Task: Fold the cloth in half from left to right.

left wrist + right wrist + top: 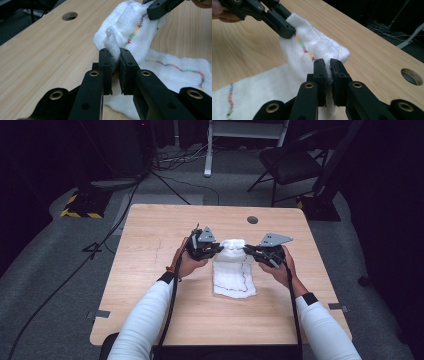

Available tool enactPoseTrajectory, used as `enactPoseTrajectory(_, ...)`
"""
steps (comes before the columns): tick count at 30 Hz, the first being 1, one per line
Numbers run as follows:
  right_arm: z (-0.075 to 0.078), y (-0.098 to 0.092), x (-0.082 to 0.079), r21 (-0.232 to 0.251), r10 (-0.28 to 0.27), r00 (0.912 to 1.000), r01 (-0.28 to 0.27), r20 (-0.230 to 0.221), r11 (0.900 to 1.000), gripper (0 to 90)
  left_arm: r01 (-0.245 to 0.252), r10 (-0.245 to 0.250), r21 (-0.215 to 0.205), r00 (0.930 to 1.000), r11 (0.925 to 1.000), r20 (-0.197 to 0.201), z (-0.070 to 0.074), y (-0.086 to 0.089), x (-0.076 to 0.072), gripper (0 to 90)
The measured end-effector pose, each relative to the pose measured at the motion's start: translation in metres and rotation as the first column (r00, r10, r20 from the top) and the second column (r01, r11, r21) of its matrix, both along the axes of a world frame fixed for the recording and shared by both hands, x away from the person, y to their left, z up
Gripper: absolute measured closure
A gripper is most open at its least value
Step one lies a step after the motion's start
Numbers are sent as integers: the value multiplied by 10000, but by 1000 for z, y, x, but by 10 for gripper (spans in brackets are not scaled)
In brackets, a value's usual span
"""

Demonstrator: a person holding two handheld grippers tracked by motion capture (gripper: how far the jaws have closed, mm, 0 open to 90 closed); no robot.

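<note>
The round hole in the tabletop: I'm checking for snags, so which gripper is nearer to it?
Right. The right gripper pinches the white cloth just below the hole; the left gripper grips the cloth's other corner, farther left.

light wooden table top (150, 285): bare to left, right and near side of the white gauze cloth with coloured stitching (232, 280); passage open there. far strip open, save a round cable hole (252, 219). left gripper (212, 249) and right gripper (251, 251), both clamped on the cloth's raised far edge, block the middle. black folding chair (290, 162) stands beyond the table.
</note>
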State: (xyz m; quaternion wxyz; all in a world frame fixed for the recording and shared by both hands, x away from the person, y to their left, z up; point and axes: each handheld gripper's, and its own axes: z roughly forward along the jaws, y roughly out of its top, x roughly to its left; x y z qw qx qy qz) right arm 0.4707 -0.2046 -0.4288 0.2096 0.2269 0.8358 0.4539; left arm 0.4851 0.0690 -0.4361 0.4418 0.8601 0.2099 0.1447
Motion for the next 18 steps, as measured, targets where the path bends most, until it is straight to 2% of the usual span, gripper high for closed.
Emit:
enactPoseTrajectory(9,-11,-5,-16,-101,568,9981,-571,-250,9983,842,614,-610,283,9980,9977,-137,-10,-2,-16,816)
enactPoseTrajectory(18,-18,-8,-34,-197,1003,9940,-1012,-433,9947,842,1064,-1060,647,9943,9922,-93,-15,-2,-32,804)
